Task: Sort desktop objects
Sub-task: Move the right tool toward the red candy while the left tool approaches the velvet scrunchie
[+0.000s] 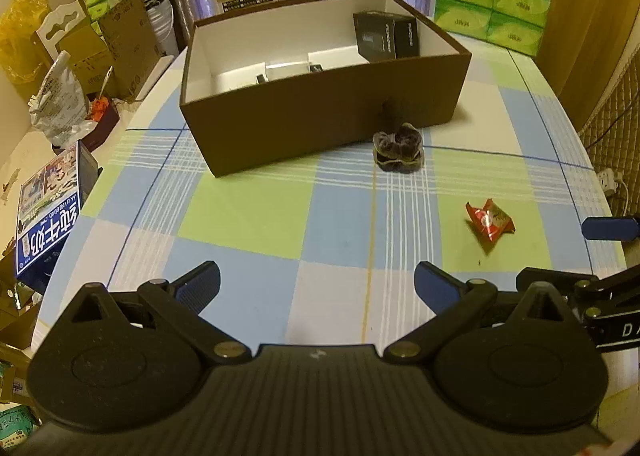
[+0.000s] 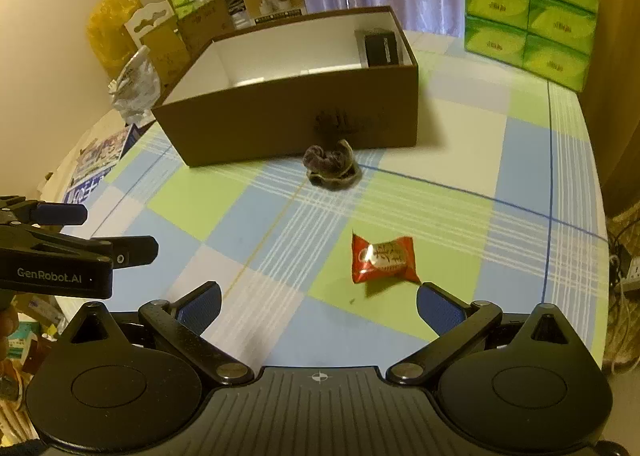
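Items low in brown box — half-hidden behind its front wall

A red snack packet lies flat just ahead of the right gripper; a dark scrunchie sits farther ahead, against the brown box.

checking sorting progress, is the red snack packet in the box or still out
Out: the red snack packet lies on the checked tablecloth, apart from the brown box.

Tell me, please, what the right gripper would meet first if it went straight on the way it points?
Probably the red snack packet, lying just ahead between the right gripper's open fingers; depth is uncertain.
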### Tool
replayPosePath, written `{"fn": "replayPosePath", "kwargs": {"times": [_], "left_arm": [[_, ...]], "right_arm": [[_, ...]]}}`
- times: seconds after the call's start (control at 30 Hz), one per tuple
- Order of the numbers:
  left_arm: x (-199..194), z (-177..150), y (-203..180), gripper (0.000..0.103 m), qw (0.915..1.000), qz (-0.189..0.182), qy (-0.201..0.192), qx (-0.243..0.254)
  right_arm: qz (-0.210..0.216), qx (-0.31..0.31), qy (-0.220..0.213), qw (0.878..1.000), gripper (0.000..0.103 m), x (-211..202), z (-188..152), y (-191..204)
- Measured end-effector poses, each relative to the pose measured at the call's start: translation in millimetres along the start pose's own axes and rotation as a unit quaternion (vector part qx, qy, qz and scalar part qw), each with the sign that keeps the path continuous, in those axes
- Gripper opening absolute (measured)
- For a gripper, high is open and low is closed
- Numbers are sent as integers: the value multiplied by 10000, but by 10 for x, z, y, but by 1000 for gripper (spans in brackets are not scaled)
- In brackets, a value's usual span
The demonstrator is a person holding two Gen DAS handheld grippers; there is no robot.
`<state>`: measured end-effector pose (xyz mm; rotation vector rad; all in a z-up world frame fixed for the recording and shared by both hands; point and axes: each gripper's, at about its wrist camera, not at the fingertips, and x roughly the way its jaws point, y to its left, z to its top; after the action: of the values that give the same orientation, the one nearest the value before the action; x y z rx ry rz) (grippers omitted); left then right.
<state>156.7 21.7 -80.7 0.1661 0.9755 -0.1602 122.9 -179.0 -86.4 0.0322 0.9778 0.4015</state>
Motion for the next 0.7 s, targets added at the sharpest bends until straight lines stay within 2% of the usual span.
{"fn": "replayPosePath", "kwargs": {"times": [0.7], "left_arm": [[378, 1, 32, 102, 9990, -81, 417, 115]], "right_arm": [[-334, 258, 368, 9984, 101, 327, -60, -172]]}}
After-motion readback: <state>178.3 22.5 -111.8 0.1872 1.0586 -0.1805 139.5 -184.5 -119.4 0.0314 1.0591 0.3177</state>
